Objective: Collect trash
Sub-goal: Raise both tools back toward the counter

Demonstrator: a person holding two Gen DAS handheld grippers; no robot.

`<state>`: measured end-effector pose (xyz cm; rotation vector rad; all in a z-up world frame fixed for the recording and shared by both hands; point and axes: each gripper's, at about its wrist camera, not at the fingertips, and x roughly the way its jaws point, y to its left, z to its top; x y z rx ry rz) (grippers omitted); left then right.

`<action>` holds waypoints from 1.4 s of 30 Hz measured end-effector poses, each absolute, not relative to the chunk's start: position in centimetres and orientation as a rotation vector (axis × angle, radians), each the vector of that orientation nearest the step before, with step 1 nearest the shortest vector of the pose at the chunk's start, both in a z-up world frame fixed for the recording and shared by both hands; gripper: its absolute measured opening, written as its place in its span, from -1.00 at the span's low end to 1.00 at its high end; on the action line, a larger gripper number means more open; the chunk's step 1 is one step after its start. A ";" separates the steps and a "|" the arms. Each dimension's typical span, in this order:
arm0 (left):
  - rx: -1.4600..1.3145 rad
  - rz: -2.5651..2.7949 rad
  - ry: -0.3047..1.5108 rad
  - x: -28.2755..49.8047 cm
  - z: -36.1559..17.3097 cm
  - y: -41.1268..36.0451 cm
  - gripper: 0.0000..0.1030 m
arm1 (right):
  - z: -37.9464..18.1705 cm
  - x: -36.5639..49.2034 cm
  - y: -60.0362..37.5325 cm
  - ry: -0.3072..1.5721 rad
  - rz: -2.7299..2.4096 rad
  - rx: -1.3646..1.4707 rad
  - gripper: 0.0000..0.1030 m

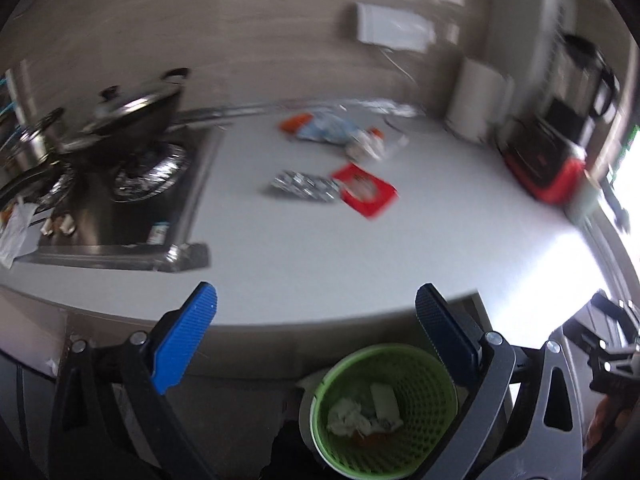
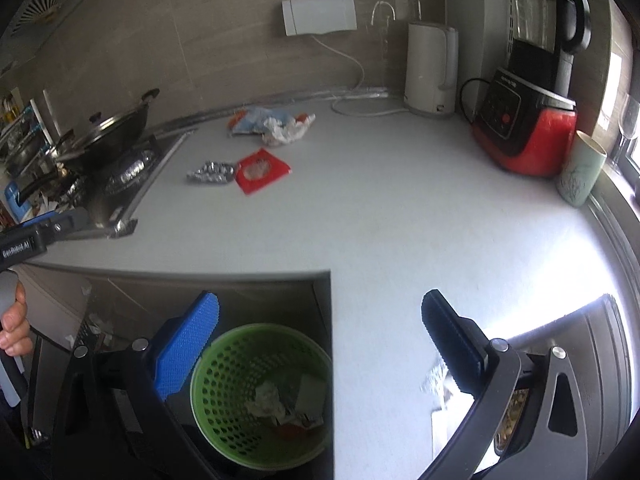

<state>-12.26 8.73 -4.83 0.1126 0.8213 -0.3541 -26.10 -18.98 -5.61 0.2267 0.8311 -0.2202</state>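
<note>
Green bin below the surface edge, both tools wide open and empty

Green perforated bin (image 2: 262, 396) stands on the floor beneath the pale surface (image 2: 380, 220) and holds crumpled paper and wrappers. The left tool (image 1: 316, 312) and the right tool (image 2: 320, 316) hang above it with jaws spread wide, gripping nothing. On the surface lie a red packet (image 2: 262, 171), touching a foil wrapper (image 2: 210, 173), and a blue-and-white bag (image 2: 264, 119) with crumpled paper (image 2: 288, 133) nearer the wall.

White lettering "GenRobot.AI" stands on the left gripper (image 2: 24, 240) body.
</note>
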 end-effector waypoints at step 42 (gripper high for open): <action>-0.331 0.272 1.235 16.6 -18.0 0.6 0.85 | -11.0 3.5 -25.2 0.857 -0.200 0.271 0.96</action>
